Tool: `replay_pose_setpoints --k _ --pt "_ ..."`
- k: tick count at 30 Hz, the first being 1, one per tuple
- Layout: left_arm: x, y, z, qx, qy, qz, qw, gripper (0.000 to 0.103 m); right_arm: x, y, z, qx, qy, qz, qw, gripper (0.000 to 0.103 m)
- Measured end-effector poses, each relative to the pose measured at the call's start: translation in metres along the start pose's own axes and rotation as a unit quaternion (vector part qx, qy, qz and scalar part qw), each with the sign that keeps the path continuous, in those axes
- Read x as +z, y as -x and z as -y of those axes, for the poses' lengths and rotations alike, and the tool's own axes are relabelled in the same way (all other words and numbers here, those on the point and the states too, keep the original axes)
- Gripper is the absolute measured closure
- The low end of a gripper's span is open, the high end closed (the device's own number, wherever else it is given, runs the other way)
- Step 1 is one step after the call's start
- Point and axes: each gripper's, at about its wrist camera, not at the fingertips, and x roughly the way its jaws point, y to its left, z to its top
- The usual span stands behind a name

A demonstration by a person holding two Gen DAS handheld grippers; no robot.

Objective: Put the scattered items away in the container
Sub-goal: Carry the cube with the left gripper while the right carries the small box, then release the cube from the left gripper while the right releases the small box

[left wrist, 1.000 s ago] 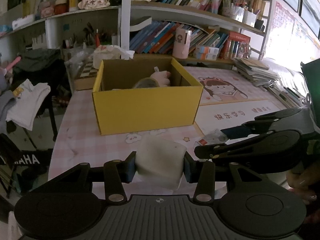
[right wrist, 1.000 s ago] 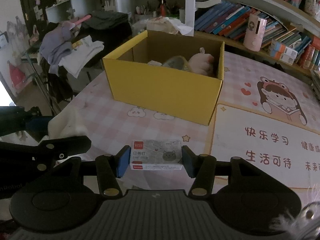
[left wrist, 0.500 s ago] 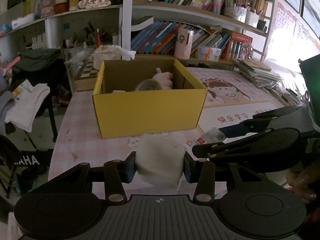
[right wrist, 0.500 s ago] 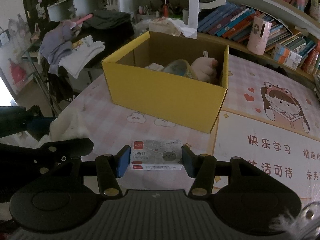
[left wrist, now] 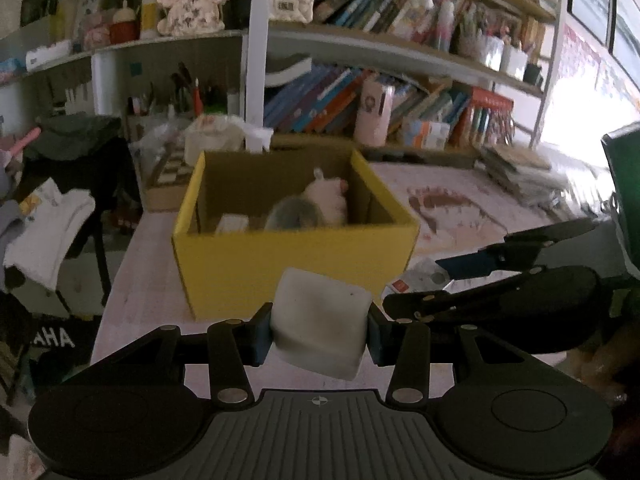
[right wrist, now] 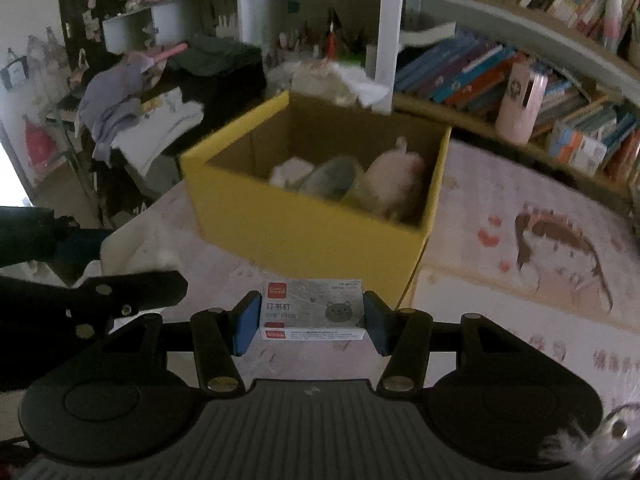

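Observation:
My left gripper (left wrist: 320, 330) is shut on a white squarish block (left wrist: 320, 320), held above the table just short of the yellow cardboard box (left wrist: 292, 268). My right gripper (right wrist: 306, 318) is shut on a small staples box with a cat face (right wrist: 312, 314), also in front of the yellow cardboard box (right wrist: 304, 232). Inside the box lie a pink plush toy (right wrist: 396, 184), a grey-blue round thing (right wrist: 332, 178) and a white item (right wrist: 290, 172). The right gripper (left wrist: 420, 292) shows at the right of the left wrist view; the white block (right wrist: 136, 250) shows at the left of the right wrist view.
The pink checked table mat (left wrist: 152, 264) carries the box; a cartoon desk mat (right wrist: 520, 248) lies to its right. Bookshelves (left wrist: 360, 92) run behind. Clothes hang on a chair (left wrist: 52, 216) off the table's left edge. A pink cup (right wrist: 520, 108) stands on the low shelf.
Both grippers have moved toward the yellow box with their items still held; the box looks larger and its contents show more in both views.

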Motion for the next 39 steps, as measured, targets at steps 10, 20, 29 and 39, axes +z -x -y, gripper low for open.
replay_pose_setpoints --k 10,20,29,39 --pt "0.056 -0.040 0.001 0.044 -0.008 0.045 0.9980 0.059 0.070 -0.020 0.054 0.015 0.021 0.044 0.999 0.051" --pt "0.088 -0.119 -0.008 0.061 0.015 0.002 0.9980 0.059 0.153 -0.106 0.059 0.051 0.049 0.020 0.997 0.050" --pt "0.085 -0.171 -0.022 0.085 0.060 -0.083 0.9911 0.059 0.167 -0.188 0.058 0.065 0.030 -0.078 0.994 0.050" --pt "0.085 -0.193 -0.030 0.112 0.086 -0.126 0.9820 0.058 0.166 -0.226 0.061 0.062 0.025 -0.117 0.991 0.050"
